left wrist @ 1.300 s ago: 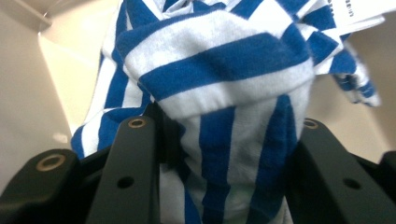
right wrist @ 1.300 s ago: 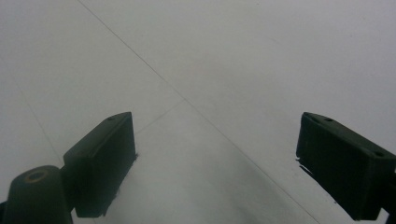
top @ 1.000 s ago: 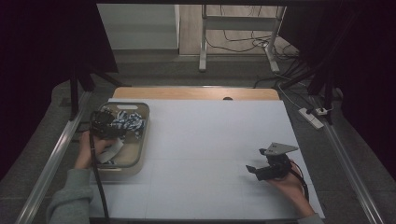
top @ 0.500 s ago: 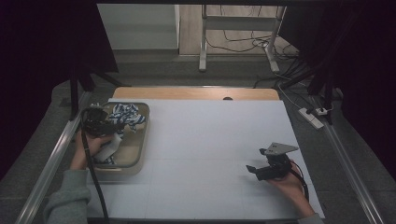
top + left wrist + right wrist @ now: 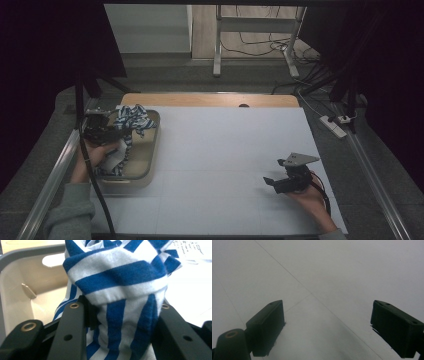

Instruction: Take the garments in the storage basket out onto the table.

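The left tongs [image 5: 117, 322] pinch a bunch of the blue-and-white striped cloth [image 5: 120, 277], held above the beige tray [image 5: 150, 150] at the table's [image 5: 230, 145] nine o'clock side. The right tongs [image 5: 327, 327] are spread with nothing between, resting at about four o'clock.

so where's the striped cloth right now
In the high view the striped cloth is at the table's left, gripped by the left gripper over the beige tray.
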{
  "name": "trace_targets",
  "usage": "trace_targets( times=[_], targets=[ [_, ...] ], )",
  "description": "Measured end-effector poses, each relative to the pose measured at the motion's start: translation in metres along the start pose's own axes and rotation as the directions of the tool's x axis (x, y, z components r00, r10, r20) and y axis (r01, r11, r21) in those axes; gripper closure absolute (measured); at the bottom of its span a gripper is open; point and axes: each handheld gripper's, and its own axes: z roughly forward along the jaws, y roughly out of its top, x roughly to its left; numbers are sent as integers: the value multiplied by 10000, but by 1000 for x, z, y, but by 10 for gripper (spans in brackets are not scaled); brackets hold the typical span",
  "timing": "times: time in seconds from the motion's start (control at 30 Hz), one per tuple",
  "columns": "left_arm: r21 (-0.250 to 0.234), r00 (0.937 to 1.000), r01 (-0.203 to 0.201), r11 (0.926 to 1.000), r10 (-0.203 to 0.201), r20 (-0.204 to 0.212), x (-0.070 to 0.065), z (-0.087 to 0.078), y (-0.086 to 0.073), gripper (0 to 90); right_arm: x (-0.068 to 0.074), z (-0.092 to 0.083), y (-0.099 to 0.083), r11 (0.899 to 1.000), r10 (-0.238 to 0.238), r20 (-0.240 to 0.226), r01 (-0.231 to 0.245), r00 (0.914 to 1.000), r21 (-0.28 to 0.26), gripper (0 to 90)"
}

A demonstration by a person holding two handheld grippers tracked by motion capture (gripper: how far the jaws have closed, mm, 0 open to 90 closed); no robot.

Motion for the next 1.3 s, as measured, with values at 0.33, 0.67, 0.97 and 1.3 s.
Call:
trace_targets(
  times=[0.33, 0.67, 0.97, 1.3],
  targets=[
    [-760, 9981, 174, 9970, -128, 597, -2, -11, 2, 612, 0, 0, 0, 10000, 15, 5, -15, 10000, 12, 115],
    [-1438, 9922, 36, 9896, 144, 1234, -13, -25, 7, 611, 0, 0, 0, 10000, -1, 19, 1, 10000, 21, 115],
    [-2010, 9884, 140, 9795, 167, 1507, -15, -32, 7, 611, 0, 0, 0, 10000, 1, 14, -1, 10000, 20, 115],
    [-2655, 9797, 502, 9628, 42, 2003, -14, -42, 7, 610, 0, 1, 0, 10000, 6, 19, -6, 10000, 43, 115]
  ],
)
